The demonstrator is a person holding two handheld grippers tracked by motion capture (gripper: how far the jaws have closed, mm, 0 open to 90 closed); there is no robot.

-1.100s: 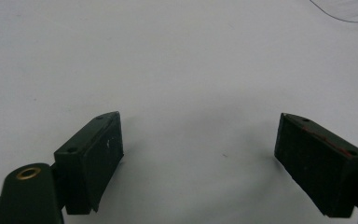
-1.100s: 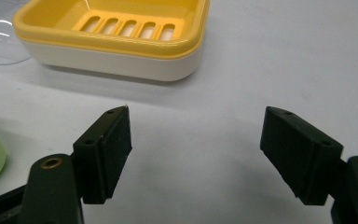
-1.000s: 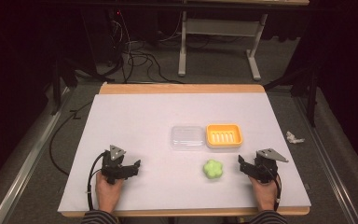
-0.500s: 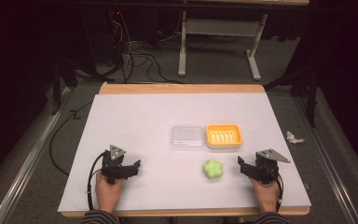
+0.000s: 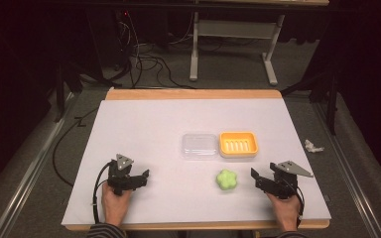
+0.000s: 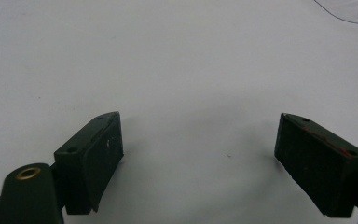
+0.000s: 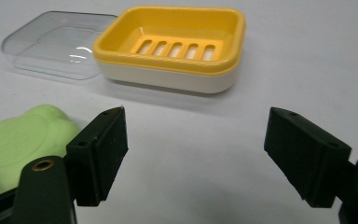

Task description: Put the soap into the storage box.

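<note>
**Both grippers idle at the near edge of the bench**

The left gripper (image 5: 138, 177) rested on the white bench (image 5: 144, 129) at its near left, jaws spread apart with nothing between them; its own view showed bare white surface and a corner of the clear lid (image 6: 352, 10) at the top right. The right gripper (image 5: 259, 179) sat at the near right, jaws likewise wide apart and empty. Just to its left lay a pale green flower-shaped soap (image 5: 226, 180), apart from the jaws. Farther back, near the bench's middle, stood a yellow soap dish (image 5: 238, 144) with a slotted drain insert over a white base, and the clear plastic lid (image 5: 199, 145) lay touching its left side. No brand, label or writing could be read on any of them. A crumpled white scrap (image 5: 313, 146) lay on the floor right of the bench.
</note>
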